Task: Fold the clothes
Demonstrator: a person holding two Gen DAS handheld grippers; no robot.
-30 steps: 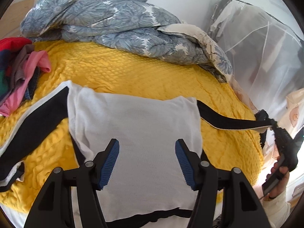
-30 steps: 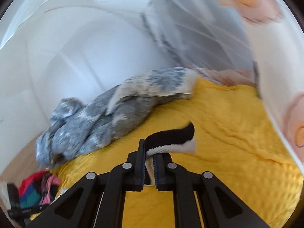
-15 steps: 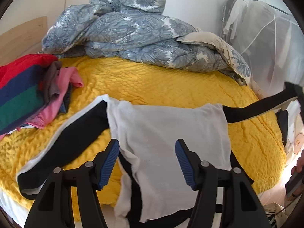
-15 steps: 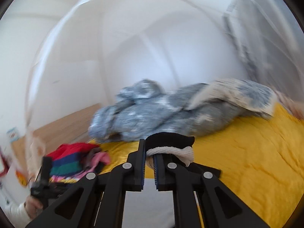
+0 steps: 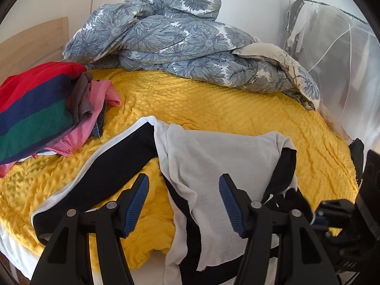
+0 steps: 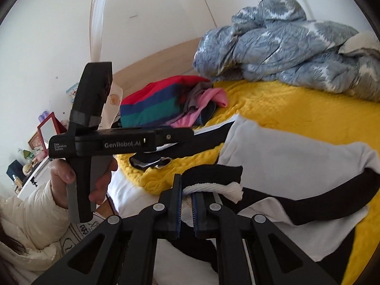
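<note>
A white top (image 5: pixel 213 161) with black sleeves lies rumpled on the yellow bedspread (image 5: pixel 213 104). Its left sleeve (image 5: pixel 114 171), black with white edging, stretches out to the left. My left gripper (image 5: pixel 184 204) hovers open over the top's near edge with nothing between its blue pads. My right gripper (image 6: pixel 187 204) is shut on the black-and-white cuff (image 6: pixel 213 180) of the other sleeve (image 6: pixel 332 197), which curves back across the white body (image 6: pixel 285 152). In the left wrist view the right gripper's black frame (image 5: pixel 344 213) sits at the lower right. A hand (image 6: pixel 99 180) holds the left tool's housing (image 6: pixel 106 143).
A pile of clothes, striped red, blue and green (image 5: pixel 35 109) with pink pieces, lies at the bed's left. A crumpled grey floral duvet (image 5: pixel 178 42) fills the far side. White netting (image 5: pixel 344 59) hangs at the right, and a wooden headboard (image 5: pixel 30 40) stands at the left.
My right gripper has swung the sleeve from stretched far out to the right back in over the top's right side, close to my left gripper. The white body has rumpled. The left view drew back.
</note>
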